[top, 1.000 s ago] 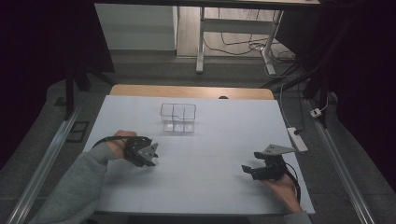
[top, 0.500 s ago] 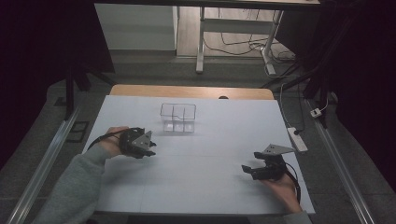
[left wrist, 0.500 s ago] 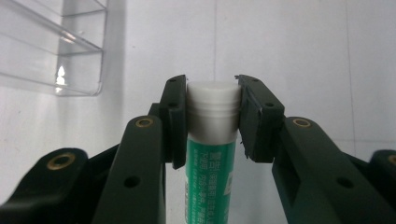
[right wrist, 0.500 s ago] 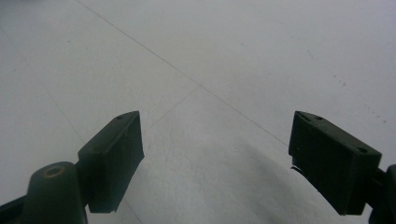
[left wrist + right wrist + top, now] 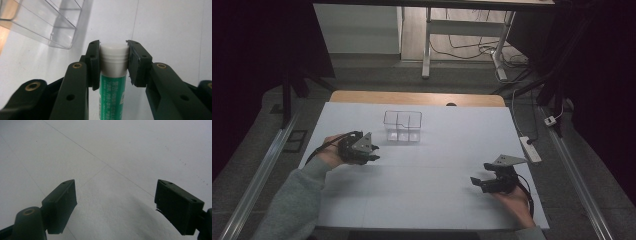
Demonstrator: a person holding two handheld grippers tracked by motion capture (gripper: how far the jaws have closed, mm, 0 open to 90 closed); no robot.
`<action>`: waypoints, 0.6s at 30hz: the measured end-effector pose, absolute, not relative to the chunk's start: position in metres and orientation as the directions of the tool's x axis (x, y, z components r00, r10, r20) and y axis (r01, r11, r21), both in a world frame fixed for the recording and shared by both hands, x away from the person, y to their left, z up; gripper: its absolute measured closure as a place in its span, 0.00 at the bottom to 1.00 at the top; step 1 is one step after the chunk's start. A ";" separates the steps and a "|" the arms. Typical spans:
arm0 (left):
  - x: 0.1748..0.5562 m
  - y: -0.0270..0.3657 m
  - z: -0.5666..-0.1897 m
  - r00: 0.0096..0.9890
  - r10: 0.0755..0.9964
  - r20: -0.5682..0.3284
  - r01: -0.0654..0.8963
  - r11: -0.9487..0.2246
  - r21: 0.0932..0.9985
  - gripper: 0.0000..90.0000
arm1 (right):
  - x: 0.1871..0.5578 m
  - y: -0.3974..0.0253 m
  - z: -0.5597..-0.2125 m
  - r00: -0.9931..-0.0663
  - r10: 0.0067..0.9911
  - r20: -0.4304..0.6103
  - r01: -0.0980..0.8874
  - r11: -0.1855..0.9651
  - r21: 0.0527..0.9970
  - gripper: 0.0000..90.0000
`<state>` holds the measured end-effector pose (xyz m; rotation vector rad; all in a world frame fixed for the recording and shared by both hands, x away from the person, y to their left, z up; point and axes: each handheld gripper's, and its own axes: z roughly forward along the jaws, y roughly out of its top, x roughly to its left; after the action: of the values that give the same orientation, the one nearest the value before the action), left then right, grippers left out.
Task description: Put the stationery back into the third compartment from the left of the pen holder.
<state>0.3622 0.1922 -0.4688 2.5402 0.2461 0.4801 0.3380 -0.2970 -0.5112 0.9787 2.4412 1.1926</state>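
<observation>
We found the left tool (image 5: 113, 66) pinching a green glue stick (image 5: 113, 82) by its white cap, near the clear divided box (image 5: 402, 126) toward the counter's far edge. The right tool (image 5: 122, 205) stood spread, near the right edge.

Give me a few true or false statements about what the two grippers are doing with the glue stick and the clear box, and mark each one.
1. The left gripper has its fingers shut on the glue stick. True.
2. The glue stick has a red cap. False: the cap is white, the label green.
3. The right gripper holds a second stick. False: it is open, with bare table between its fingers.
4. The clear box has dividers inside. True.
5. The glue stick is in the clear box. False: it is outside, in the left gripper.
</observation>
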 end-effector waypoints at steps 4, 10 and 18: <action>0.361 0.191 -0.466 0.910 0.306 0.281 0.102 -0.820 0.563 0.72 | 0.337 -0.297 -0.511 -0.740 0.670 0.056 0.459 0.442 0.771 0.19; 0.360 0.190 -0.464 0.888 0.377 0.265 0.160 -0.792 0.590 0.72 | 0.337 -0.297 -0.511 -0.739 0.671 0.058 0.461 0.441 0.770 0.19; 0.359 0.191 -0.462 0.856 0.458 0.239 0.218 -0.741 0.635 0.72 | 0.338 -0.296 -0.512 -0.734 0.677 0.051 0.464 0.445 0.765 0.19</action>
<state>0.3590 0.1906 -0.4619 2.4119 0.4896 0.5120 0.3376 -0.2958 -0.5117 0.9860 2.4370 1.1672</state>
